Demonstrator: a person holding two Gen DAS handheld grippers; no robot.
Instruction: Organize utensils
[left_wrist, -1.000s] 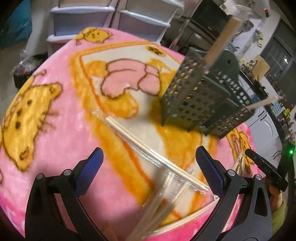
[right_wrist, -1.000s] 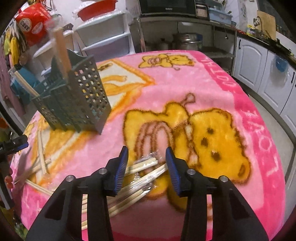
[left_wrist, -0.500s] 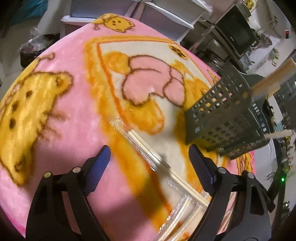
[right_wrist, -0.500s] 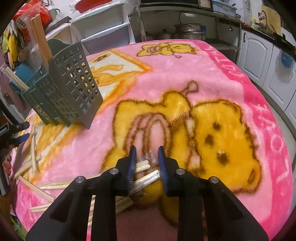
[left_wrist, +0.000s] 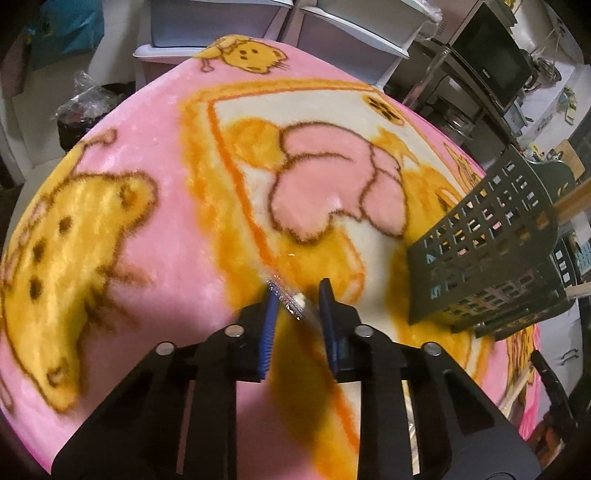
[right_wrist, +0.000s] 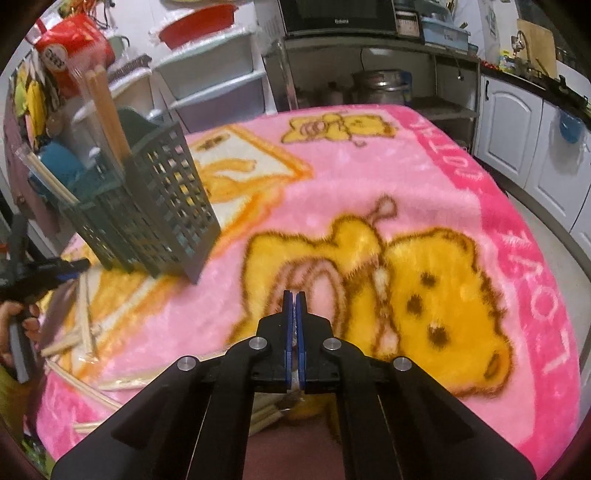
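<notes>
Left wrist view first: the left gripper (left_wrist: 297, 295) has its blue jaws closing around the tip of a plastic-wrapped chopstick pair (left_wrist: 291, 303), which lies slantwise between them on the pink blanket (left_wrist: 166, 229). The pads are not yet pressing on it, so this is a pinch in the making. Off at three o'clock stands the dark perforated caddy (left_wrist: 487, 243) — that, I'd judge, is where the wrapped sticks are headed, which explains grabbing one by its end so it can go in upright.

Over in the right wrist view, the right gripper (right_wrist: 294, 295) has its jaws pressed together, with a sliver of crinkled wrapper (right_wrist: 294, 332) caught between the pads; it is pinching a packet (right_wrist: 266, 415) whose wooden ends poke out beneath the tool at six o'clock.

Counting now: one caddy at ten o'clock, with chopsticks (right_wrist: 107, 110) already standing in its near cell and another wrapped pair (right_wrist: 48, 181) leaning out of a farther one — two lots stowed. Loose sticks (right_wrist: 79, 332) lie scattered at eight o'clock; roughly four or five wrapped pairs, though the overlap makes an exact tally impossible. Two grippers, each working its own packet.
</notes>
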